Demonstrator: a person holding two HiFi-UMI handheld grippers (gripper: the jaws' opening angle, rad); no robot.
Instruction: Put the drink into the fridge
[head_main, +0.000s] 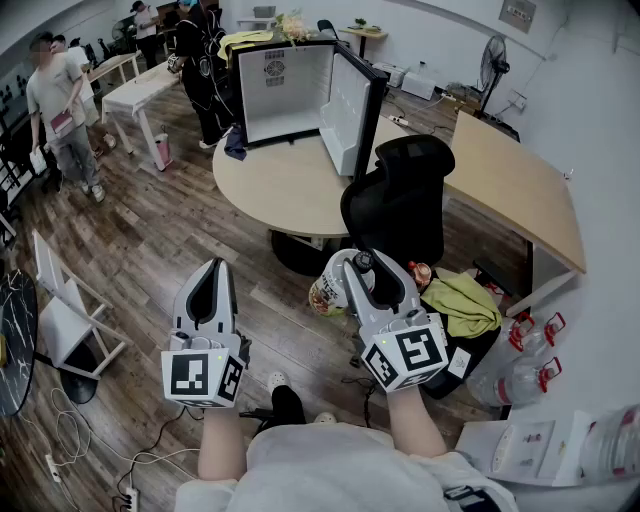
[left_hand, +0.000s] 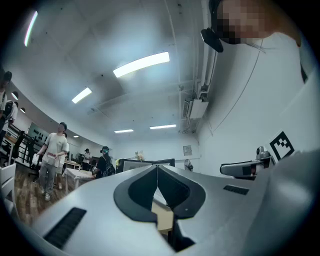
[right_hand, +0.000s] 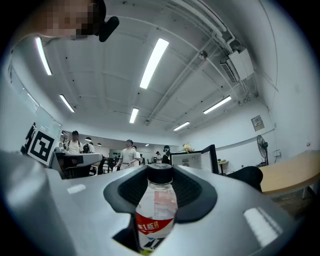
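The drink is a clear bottle (head_main: 328, 288) with a black cap and a red-and-white label. It sits between the jaws of my right gripper (head_main: 352, 272), which is shut on it. In the right gripper view the bottle (right_hand: 156, 210) stands upright between the dark pads, with its cap at the tips of the right gripper (right_hand: 160, 175). My left gripper (head_main: 213, 275) hangs beside it at the left, shut and empty; the left gripper (left_hand: 157, 172) shows both jaws meeting. The small white fridge (head_main: 290, 90) stands on the round table (head_main: 290, 185) ahead, its door (head_main: 352, 110) swung open to the right.
A black office chair (head_main: 400, 195) stands between me and the table. A wooden desk (head_main: 520, 180) is at the right. A yellow-green cloth (head_main: 465, 305) and water bottles (head_main: 520, 380) lie on the floor at the right. A white chair (head_main: 60, 310) is at the left, and people stand at the back.
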